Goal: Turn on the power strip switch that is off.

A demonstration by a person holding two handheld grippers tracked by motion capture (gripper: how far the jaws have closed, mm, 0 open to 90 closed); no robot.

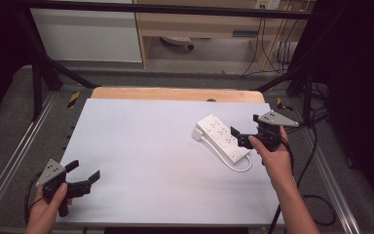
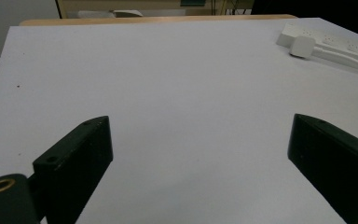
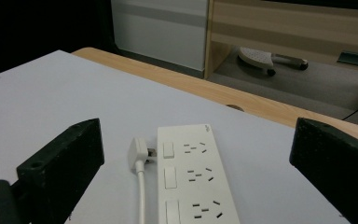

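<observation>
A white power strip (image 1: 220, 136) lies flat at the right of the white table top (image 1: 146, 151), with its white plug (image 1: 197, 132) at its far-left end and its cable (image 1: 239, 167) looped near its front end. My right gripper (image 1: 240, 136) hovers over the strip's right side, jaws open. In the right gripper view the power strip (image 3: 193, 182), plug (image 3: 137, 153) and cable (image 3: 141, 200) lie between the wide-open jaws of the right gripper (image 3: 198, 140). My left gripper (image 1: 84, 171) is open and empty at the front left corner. From the left gripper (image 2: 200, 154), the power strip (image 2: 326, 39) sits far off.
A wooden table edge (image 1: 175, 93) with a small hole (image 1: 211, 100) runs along the back. Black frame struts (image 1: 41, 58) stand at both sides. Behind are a wooden shelf unit (image 1: 199, 24) and hanging cables (image 1: 263, 44). A black cable (image 1: 316, 195) trails right of the table.
</observation>
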